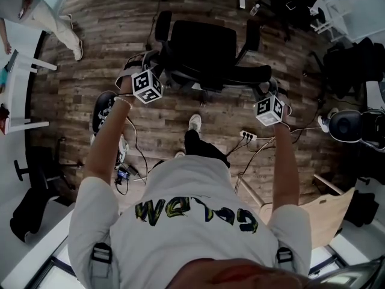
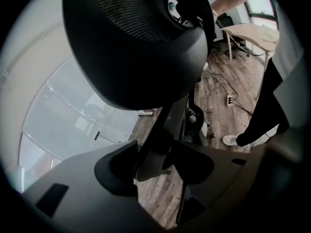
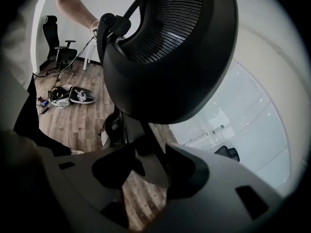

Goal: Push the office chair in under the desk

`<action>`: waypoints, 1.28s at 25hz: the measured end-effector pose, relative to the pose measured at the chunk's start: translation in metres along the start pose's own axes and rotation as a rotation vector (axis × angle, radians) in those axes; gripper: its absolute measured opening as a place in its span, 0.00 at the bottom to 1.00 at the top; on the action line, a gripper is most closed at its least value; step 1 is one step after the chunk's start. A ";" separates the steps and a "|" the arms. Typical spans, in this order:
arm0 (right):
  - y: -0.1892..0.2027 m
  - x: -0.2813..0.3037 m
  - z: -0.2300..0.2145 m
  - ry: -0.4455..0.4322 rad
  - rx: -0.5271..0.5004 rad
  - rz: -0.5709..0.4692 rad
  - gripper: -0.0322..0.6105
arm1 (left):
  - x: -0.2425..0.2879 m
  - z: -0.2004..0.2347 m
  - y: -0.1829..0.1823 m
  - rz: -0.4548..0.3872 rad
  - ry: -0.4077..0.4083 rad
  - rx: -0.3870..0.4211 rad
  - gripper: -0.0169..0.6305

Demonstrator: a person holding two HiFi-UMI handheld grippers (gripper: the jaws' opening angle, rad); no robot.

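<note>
- Black office chair (image 1: 204,44) stands on a brown wood-plank floor (image 1: 108,29), seen from above, directly in front of a person in a white T-shirt.
- Chair sits out in the open room, well apart from a light-wood desk (image 1: 325,215) at the lower right and a white table (image 1: 18,95) at the left edge.
- Left gripper (image 1: 150,65) meets the left end of the chair's upper back. In the left gripper view its jaws (image 2: 158,159) are closed on a grey bar of the chair, below a curved black mesh panel (image 2: 136,42).
- Right gripper (image 1: 264,89) meets the right end of the upper back. In the right gripper view its jaws (image 3: 148,166) are likewise clamped on a grey bar under the mesh panel (image 3: 175,57).
- Both of the person's arms are stretched forward, and a white shoe (image 1: 194,122) shows between them.
- White power strip (image 1: 248,136) with cables lies on the floor near the right gripper.
- Black patterned shoe (image 1: 103,110) lies on the floor beside the left arm.
- Another person (image 1: 54,17) stands at the upper left.
</note>
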State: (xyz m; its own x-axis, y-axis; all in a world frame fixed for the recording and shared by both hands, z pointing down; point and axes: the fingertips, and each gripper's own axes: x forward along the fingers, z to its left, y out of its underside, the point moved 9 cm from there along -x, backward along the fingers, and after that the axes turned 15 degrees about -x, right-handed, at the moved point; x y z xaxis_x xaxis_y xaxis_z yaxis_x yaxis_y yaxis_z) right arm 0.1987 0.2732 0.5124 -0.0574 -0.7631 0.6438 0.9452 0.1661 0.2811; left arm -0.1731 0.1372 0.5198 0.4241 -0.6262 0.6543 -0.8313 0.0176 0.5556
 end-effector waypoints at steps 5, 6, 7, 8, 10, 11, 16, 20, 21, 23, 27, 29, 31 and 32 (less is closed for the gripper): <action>0.000 0.036 -0.029 0.000 -0.003 0.000 0.36 | 0.033 0.030 -0.008 0.037 -0.005 -0.011 0.37; 0.000 0.043 -0.035 0.000 -0.003 -0.003 0.36 | 0.040 0.037 -0.010 0.044 -0.008 -0.014 0.37; 0.000 0.050 -0.042 -0.001 -0.003 -0.006 0.36 | 0.047 0.044 -0.011 0.050 -0.013 -0.018 0.37; 0.000 0.058 -0.048 -0.001 -0.003 -0.009 0.36 | 0.054 0.051 -0.013 0.054 -0.018 -0.022 0.37; 0.001 0.072 -0.062 -0.003 -0.001 -0.009 0.36 | 0.067 0.063 -0.017 0.060 -0.025 -0.028 0.37; 0.002 0.079 -0.068 -0.004 0.000 -0.008 0.36 | 0.073 0.069 -0.019 0.063 -0.027 -0.031 0.38; 0.004 0.113 -0.098 -0.014 -0.014 -0.004 0.36 | 0.101 0.094 -0.026 0.082 -0.025 -0.046 0.37; 0.002 0.136 -0.121 -0.012 -0.016 -0.005 0.36 | 0.121 0.119 -0.033 0.093 -0.023 -0.048 0.37; 0.001 0.142 -0.126 -0.013 -0.015 -0.006 0.36 | 0.126 0.124 -0.033 0.095 -0.020 -0.050 0.37; 0.001 0.153 -0.136 -0.012 -0.013 -0.009 0.36 | 0.137 0.135 -0.035 0.097 -0.021 -0.053 0.37; 0.000 0.174 -0.152 -0.002 -0.008 -0.015 0.36 | 0.156 0.154 -0.039 0.098 -0.034 -0.058 0.38; -0.001 0.183 -0.160 0.000 -0.006 -0.013 0.36 | 0.163 0.163 -0.041 0.092 -0.035 -0.059 0.38; -0.001 0.193 -0.169 0.004 -0.001 -0.013 0.36 | 0.172 0.173 -0.043 0.087 -0.032 -0.060 0.38; -0.001 0.199 -0.175 0.007 0.002 -0.012 0.37 | 0.177 0.178 -0.044 0.087 -0.032 -0.060 0.38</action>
State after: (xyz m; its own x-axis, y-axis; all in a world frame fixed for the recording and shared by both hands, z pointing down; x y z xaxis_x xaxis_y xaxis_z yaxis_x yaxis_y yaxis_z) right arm 0.2426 0.0123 0.5160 -0.0667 -0.7692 0.6355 0.9436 0.1583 0.2907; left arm -0.1254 -0.1131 0.5197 0.3387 -0.6452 0.6849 -0.8409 0.1190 0.5280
